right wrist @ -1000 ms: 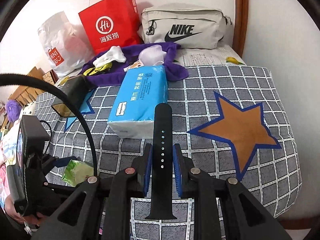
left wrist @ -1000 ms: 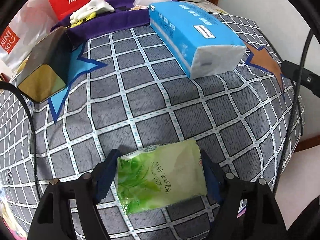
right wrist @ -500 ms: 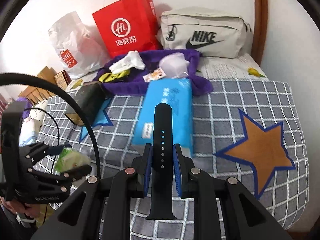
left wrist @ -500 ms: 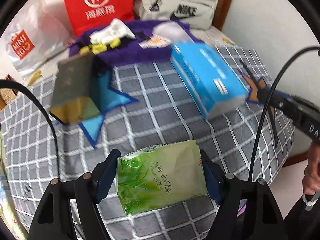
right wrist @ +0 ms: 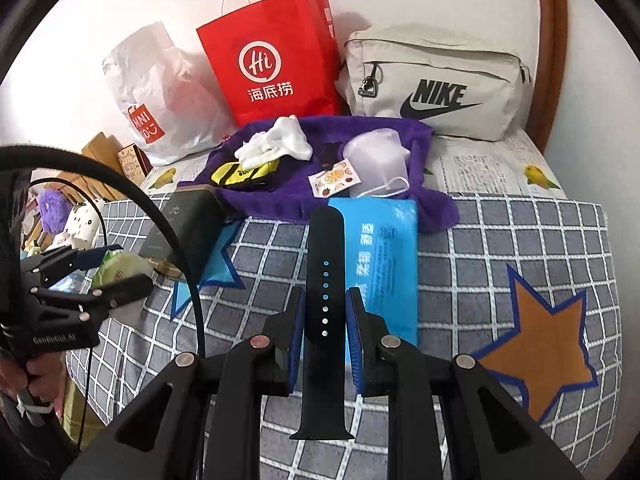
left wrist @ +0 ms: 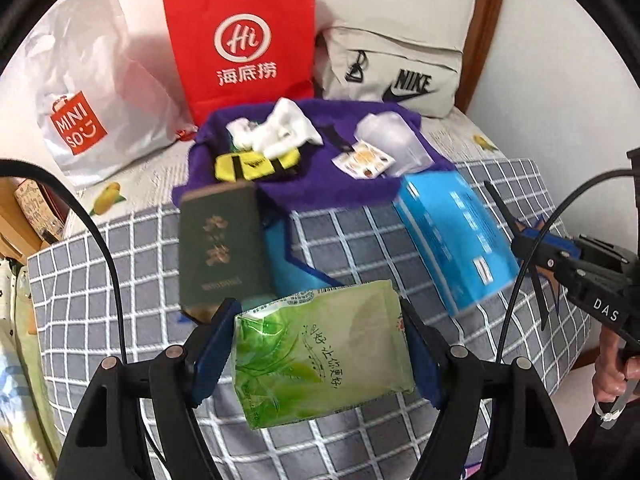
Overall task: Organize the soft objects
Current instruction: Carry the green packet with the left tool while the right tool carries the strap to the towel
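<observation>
My left gripper (left wrist: 316,344) is shut on a green tissue pack (left wrist: 320,354), held above the checkered bed cover (left wrist: 120,280). My right gripper (right wrist: 325,316) is shut on a black watch strap (right wrist: 325,264) that stands lengthwise between its blue pads. A blue tissue box (left wrist: 452,236) (right wrist: 380,256) lies on the cover ahead. Behind it a purple cloth (left wrist: 320,184) (right wrist: 280,196) carries white gloves (left wrist: 276,128) (right wrist: 276,144), a yellow pouch (left wrist: 256,164), a sticker sheet (left wrist: 362,160) and a translucent mask (right wrist: 380,156). The left gripper (right wrist: 116,276) with the green pack shows at the left of the right wrist view.
A dark green book (left wrist: 218,248) lies left of the blue box. Against the wall stand a red paper bag (right wrist: 272,64), a white Miniso bag (right wrist: 160,96) and a grey Nike bag (right wrist: 436,84). A brown star patch (right wrist: 540,340) marks the cover's right side. A wooden bedpost (right wrist: 552,52) rises at the far right.
Both grippers have pulled back and risen from the bed, each keeping its hold. The bags and purple cloth have come into fuller view in the left wrist view.
</observation>
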`<state>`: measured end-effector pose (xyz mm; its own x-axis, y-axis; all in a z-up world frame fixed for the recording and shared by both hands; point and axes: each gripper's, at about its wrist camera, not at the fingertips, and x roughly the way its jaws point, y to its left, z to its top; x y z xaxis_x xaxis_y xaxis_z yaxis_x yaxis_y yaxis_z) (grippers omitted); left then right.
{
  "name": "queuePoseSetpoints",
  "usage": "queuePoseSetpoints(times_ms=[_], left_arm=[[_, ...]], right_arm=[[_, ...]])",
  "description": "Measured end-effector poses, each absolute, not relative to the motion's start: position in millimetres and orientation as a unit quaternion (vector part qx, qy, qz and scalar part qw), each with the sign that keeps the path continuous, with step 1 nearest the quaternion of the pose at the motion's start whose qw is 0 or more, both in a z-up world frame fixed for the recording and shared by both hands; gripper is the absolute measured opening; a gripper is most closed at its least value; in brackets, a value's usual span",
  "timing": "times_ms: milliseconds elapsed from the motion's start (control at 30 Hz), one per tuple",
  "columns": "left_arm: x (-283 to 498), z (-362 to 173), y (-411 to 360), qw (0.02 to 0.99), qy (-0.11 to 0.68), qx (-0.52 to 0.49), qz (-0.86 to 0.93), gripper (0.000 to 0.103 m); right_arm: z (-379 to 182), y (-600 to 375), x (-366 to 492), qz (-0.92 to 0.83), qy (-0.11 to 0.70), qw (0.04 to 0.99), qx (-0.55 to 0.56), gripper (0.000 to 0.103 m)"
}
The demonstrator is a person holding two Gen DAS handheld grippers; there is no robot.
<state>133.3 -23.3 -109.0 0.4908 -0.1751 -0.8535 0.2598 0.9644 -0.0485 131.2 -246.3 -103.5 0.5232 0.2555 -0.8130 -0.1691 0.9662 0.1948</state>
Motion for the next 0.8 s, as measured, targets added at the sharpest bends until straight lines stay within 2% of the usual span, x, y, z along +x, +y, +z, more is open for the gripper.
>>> queuePoseSetpoints(times_ms=[800], left_arm=[[252, -86, 22, 0.871, 0.475, 0.006, -0.128, 0.076]], right_arm=[[-92, -232, 237, 0.122, 0.468, 0.873, 0.057, 0.02]])
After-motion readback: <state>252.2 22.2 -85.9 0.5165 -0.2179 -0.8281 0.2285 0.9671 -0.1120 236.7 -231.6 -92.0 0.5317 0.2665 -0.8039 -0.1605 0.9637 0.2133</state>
